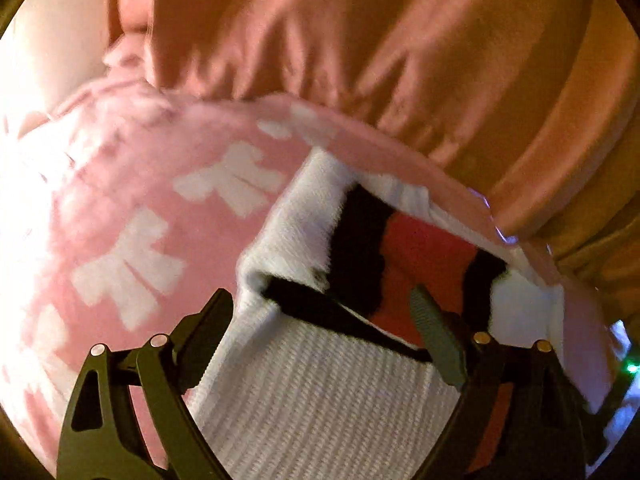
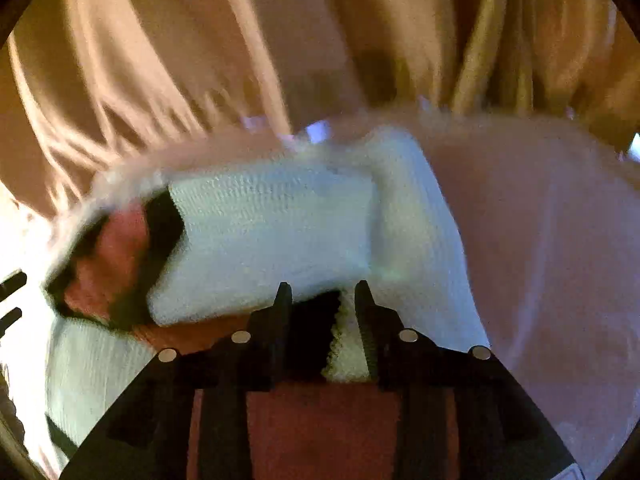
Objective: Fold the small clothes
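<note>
A white ribbed sock with black and red bands (image 1: 320,392) lies on a pink blanket with white bows (image 1: 160,220). My left gripper (image 1: 320,304) is open, its fingers spread on either side of the sock's ribbed part, just above it. In the right wrist view the sock (image 2: 272,232) is folded over, with its red and black end at the left. My right gripper (image 2: 322,292) is nearly shut, with the sock's black and white edge (image 2: 332,340) between its fingers.
An orange-brown sheet (image 1: 360,40) with folds lies beyond the blanket's far edge and also shows in the right wrist view (image 2: 200,60). The pink blanket (image 2: 540,240) stretches to the right of the sock.
</note>
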A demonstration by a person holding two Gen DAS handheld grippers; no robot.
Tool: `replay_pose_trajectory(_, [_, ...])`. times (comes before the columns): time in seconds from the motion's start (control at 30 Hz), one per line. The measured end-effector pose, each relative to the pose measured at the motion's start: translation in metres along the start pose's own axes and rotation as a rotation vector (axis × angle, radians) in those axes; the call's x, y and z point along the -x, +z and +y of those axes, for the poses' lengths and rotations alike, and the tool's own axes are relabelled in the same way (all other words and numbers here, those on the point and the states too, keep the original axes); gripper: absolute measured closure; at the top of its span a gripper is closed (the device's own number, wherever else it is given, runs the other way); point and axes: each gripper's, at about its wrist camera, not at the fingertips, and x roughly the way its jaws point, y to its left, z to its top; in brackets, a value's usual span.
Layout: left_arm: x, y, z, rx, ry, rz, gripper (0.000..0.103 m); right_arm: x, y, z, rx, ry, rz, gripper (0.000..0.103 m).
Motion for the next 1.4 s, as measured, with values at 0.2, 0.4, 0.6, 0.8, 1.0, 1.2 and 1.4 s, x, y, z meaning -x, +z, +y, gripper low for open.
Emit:
replay_pose_trajectory(0.2, [-0.030, -0.003, 0.014, 0.145, -0.120, 0.099, 0.015, -0.010, 0.023, -0.011, -0.131, 0.124, 0.006, 0.050])
replay_pose_trajectory(0.4, [-0.048, 0.014, 0.050, 0.367, -0.187, 0.098, 0.015, -0.038, 0.033, -0.008, -0.194, 0.171, 0.035, 0.063])
replay_pose_trajectory(0.6, [-0.044, 0.026, 0.062, 0.360, -0.087, -0.014, 0.031, -0.014, 0.043, 0.012, -0.183, 0.283, -0.031, 0.090])
replay_pose_trajectory(0.8, [-0.053, 0.023, 0.071, 0.445, -0.156, 0.085, 0.025, 0.048, 0.084, 0.052, -0.055, 0.353, -0.140, 0.090])
replay_pose_trajectory(1.0, [-0.060, 0.023, 0.071, 0.422, -0.123, 0.050, 0.049, 0.103, 0.112, 0.064, 0.048, 0.330, -0.248, 0.091])
replay_pose_trajectory(1.2, [-0.057, 0.023, 0.083, 0.498, -0.205, 0.117, 0.073, 0.054, 0.083, 0.014, 0.028, 0.167, -0.112, 0.091])
replay_pose_trajectory(1.4, [-0.037, -0.003, 0.065, 0.448, -0.160, 0.175, 0.045, 0.035, 0.065, -0.004, 0.013, 0.140, -0.076, 0.091])
